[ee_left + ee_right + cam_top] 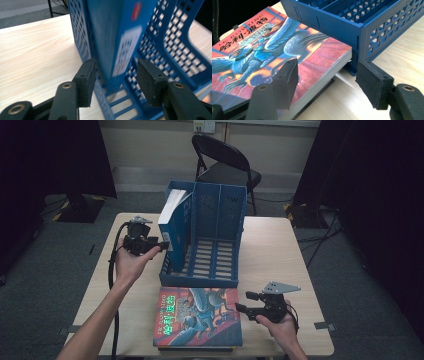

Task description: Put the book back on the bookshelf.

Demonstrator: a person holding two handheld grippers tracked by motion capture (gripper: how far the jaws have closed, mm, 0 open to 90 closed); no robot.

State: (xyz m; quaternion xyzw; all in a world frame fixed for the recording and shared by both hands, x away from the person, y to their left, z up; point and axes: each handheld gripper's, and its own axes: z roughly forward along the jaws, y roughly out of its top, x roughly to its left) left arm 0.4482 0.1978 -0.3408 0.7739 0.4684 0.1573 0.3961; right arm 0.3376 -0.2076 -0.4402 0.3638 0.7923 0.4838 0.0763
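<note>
A blue file rack [215,245] stands mid-table, and a blue book [172,217] leans upright in its left slot. My left gripper [161,243] is at that book's lower spine, open. In the left gripper view its jaws straddle the blue book [117,37] with a gap on each side, the rack [175,50] behind it. A colourful paperback [197,317] lies flat in front of the rack. My right gripper [243,301] is open at the paperback's right edge. In the right gripper view the paperback's [274,50] near corner lies between the jaws, next to the rack [352,27].
A thin dark item [195,349] lies under the paperback at the table's front edge. A black folding chair [225,162] stands behind the table. Bare tabletop [275,250] lies right of the rack. Dark curtains hang on both sides.
</note>
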